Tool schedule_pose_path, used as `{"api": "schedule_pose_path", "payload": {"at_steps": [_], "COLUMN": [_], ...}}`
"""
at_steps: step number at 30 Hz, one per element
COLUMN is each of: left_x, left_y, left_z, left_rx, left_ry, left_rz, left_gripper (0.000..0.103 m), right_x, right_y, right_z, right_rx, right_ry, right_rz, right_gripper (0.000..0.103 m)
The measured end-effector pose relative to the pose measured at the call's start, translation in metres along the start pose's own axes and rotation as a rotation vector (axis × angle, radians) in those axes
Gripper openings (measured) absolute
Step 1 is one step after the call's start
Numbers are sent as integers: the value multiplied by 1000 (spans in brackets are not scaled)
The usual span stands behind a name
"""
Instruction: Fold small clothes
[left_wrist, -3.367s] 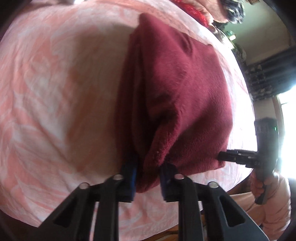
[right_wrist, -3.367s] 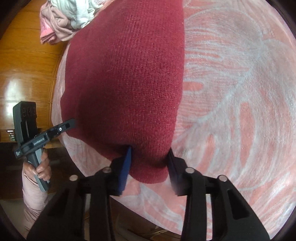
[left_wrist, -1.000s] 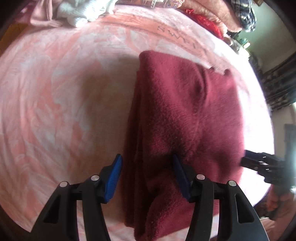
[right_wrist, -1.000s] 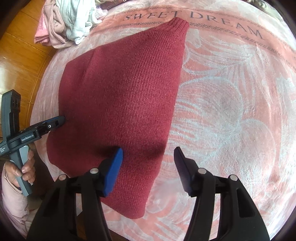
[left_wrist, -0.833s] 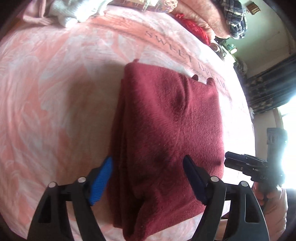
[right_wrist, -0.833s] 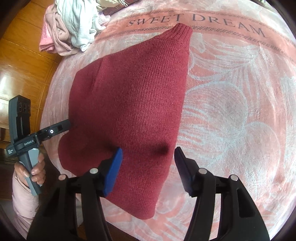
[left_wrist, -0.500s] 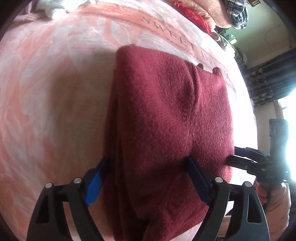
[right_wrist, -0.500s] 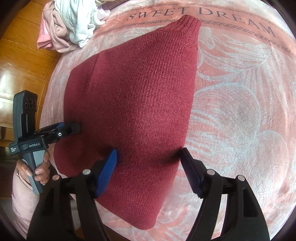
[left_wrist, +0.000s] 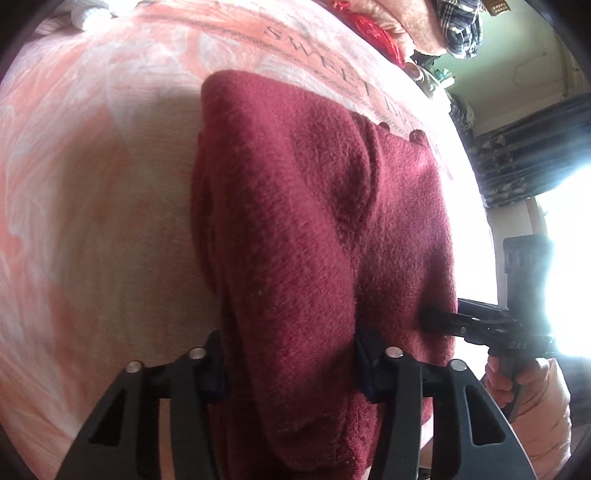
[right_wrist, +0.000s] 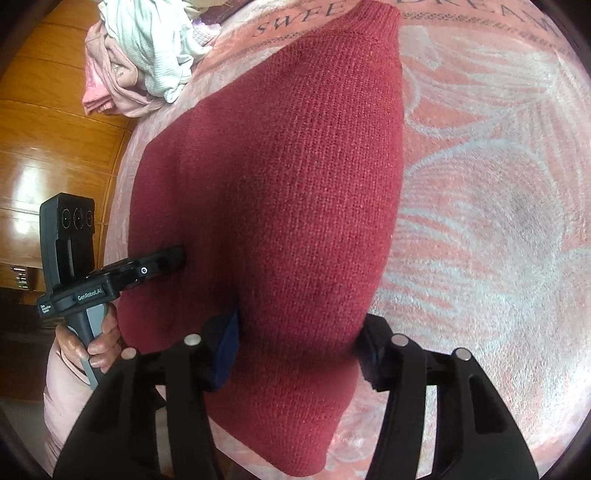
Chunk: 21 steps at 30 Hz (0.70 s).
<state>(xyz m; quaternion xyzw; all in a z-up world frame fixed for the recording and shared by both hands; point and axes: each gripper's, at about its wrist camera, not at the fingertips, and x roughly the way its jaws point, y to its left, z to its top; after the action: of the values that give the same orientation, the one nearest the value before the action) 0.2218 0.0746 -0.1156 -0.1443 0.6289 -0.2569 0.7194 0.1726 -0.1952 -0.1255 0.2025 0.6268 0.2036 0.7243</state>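
You have both grippers clamped on the near end of the maroon sweater (left_wrist: 317, 229), which lies folded lengthwise on the pink bedspread (left_wrist: 92, 177).

Your left gripper (left_wrist: 291, 354), low in its frame, has just been closing and pinches a raised ridge of the knit between its blue pads. Your right gripper (right_wrist: 299, 347) has done the same, bunching the fabric at lower centre. A heap of pale clothes (right_wrist: 144, 48) sits upper left in the right wrist view.
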Motion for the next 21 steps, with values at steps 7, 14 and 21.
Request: {"api": "schedule_pose_path", "payload": {"at_steps": [7, 14, 21], "left_x": [-12, 1, 55], "left_y": [-28, -107, -189], "left_z": [-7, 7, 41], "left_rx": [6, 68, 117], "left_ry": [-69, -109, -133], "left_rz": [-61, -112, -91], "left_gripper": [41, 41, 41], "right_x": [-35, -113, -159], "right_y": [12, -17, -104], "right_z": [-7, -2, 16], "right_rx": [-91, -100, -49], "right_ry": [-38, -158, -217], "right_rz": [-2, -22, -76], "right_gripper": [42, 41, 42]}}
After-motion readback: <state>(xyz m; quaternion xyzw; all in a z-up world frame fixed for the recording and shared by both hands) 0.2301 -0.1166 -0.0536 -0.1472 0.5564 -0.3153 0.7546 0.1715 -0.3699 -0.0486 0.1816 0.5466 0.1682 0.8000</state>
